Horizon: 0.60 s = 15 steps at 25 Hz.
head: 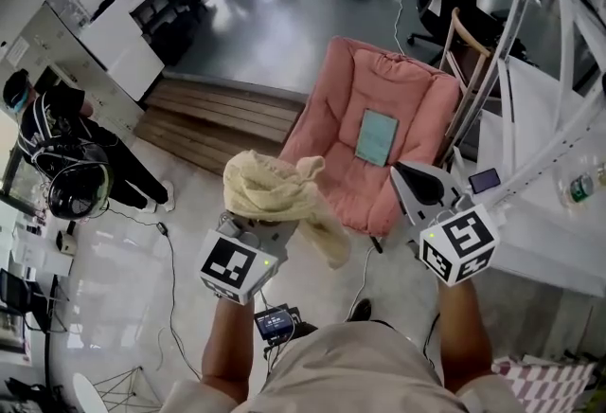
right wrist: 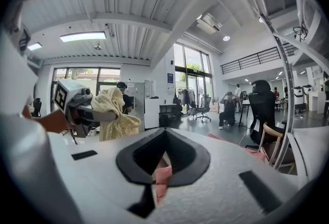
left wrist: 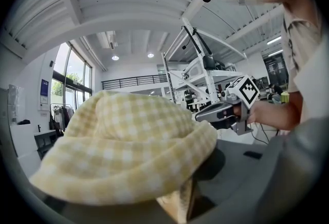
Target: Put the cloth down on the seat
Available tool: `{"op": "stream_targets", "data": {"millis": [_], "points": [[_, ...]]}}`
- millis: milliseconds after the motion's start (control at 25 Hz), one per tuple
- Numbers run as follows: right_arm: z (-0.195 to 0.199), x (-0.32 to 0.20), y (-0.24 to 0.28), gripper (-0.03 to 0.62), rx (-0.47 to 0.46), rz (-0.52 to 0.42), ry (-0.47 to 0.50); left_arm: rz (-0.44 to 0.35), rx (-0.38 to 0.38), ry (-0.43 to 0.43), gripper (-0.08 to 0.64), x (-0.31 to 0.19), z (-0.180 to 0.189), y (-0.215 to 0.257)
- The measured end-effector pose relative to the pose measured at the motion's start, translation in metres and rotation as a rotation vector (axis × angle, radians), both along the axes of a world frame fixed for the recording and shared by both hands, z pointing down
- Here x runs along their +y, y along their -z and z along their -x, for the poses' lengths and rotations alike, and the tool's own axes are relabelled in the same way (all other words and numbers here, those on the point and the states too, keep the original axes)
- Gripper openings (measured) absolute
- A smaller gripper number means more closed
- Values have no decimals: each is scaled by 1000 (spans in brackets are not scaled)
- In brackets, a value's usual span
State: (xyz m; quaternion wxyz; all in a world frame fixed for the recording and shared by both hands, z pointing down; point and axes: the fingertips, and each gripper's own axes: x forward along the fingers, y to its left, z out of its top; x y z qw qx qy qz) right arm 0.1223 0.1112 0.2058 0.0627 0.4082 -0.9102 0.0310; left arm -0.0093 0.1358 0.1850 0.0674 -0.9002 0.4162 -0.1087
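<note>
Grey workshop floor (head: 256,32), pink seat (head: 327,122) far, left gripper (head: 250,229) jaws pinching yellow cloth (head: 270,188), right gripper (head: 409,176) jaws pressed together, empty.

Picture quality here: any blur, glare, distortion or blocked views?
Head view: sharp and evenly lit, with pale glare on the glossy floor at lower left. Left gripper view: strong fisheye with black corners; the cloth sits close, soft-focus, covering the lower half. Right gripper view: same fisheye and dark rim; the right claw fills the bottom, background clear.
</note>
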Motion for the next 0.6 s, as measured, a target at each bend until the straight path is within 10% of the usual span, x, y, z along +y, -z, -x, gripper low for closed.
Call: {"op": "stream_targets", "data": {"millis": [600], "points": [[-34,-46,-19,-8,12,30,-80,5,-3,-8,141,-77,-15,5]]}}
